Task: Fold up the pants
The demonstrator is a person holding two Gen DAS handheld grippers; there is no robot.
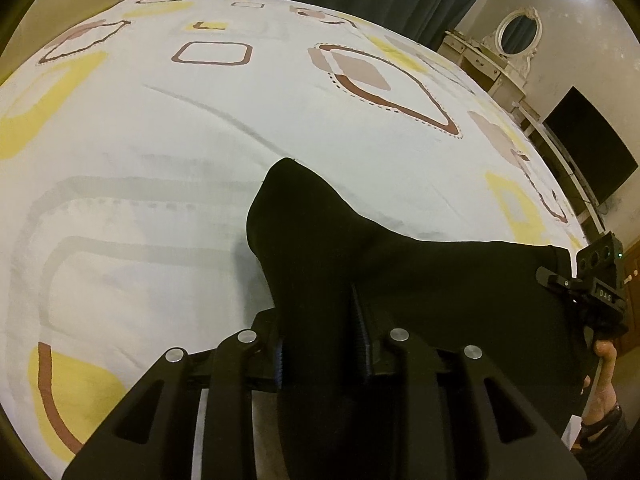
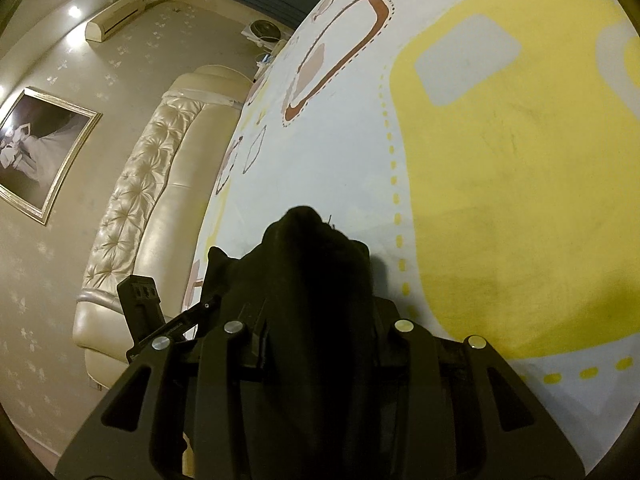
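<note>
Black pants (image 1: 400, 264) hang in a band above the bed sheet (image 1: 200, 120), stretched between both grippers. My left gripper (image 1: 320, 320) is shut on a bunched fold of them, and a pointed corner of cloth sticks up past the fingers. At the right edge of the left wrist view, my right gripper (image 1: 592, 296) grips the other end, a person's hand (image 1: 604, 380) beneath it. In the right wrist view the pants (image 2: 312, 264) are bunched thick in my right gripper (image 2: 320, 320) and hide its fingers. The left gripper (image 2: 208, 304) shows at the left.
The bed is covered by a white sheet (image 2: 500, 160) with yellow and brown shapes. A cream tufted headboard (image 2: 160, 184) runs along one side. A dressing table with an oval mirror (image 1: 516, 36) and a dark screen (image 1: 592, 148) stand beyond the bed's far right edge.
</note>
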